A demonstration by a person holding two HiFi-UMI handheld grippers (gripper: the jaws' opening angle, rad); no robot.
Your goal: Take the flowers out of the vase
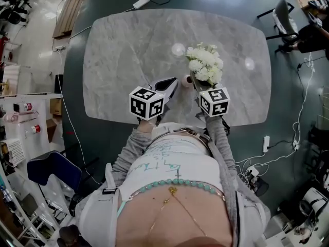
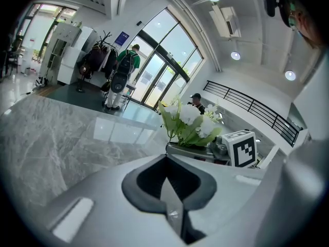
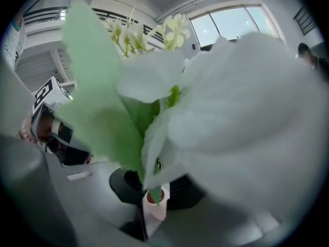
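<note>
A bunch of white flowers (image 1: 205, 63) with green leaves stands in a small white vase (image 1: 186, 80) over the near middle of the marble table (image 1: 128, 50). My right gripper (image 1: 194, 83) is shut on the vase (image 3: 154, 202), whose open mouth with a stem in it sits between the jaws (image 3: 152, 210). The blooms (image 3: 221, 117) lean close and fill most of the right gripper view. Just left of the vase, my left gripper (image 1: 172, 83) points at it, shut and holding nothing (image 2: 166, 181). From there the flowers (image 2: 190, 120) rise above the right gripper (image 2: 205, 151).
The table's near edge runs just under both grippers. A white power strip (image 1: 142, 2) and cables lie on the floor beyond the far edge. Shelves (image 1: 20, 117) stand at the left, dark chairs (image 1: 288, 19) at the far right. Two people (image 2: 126, 66) stand by the glass doors.
</note>
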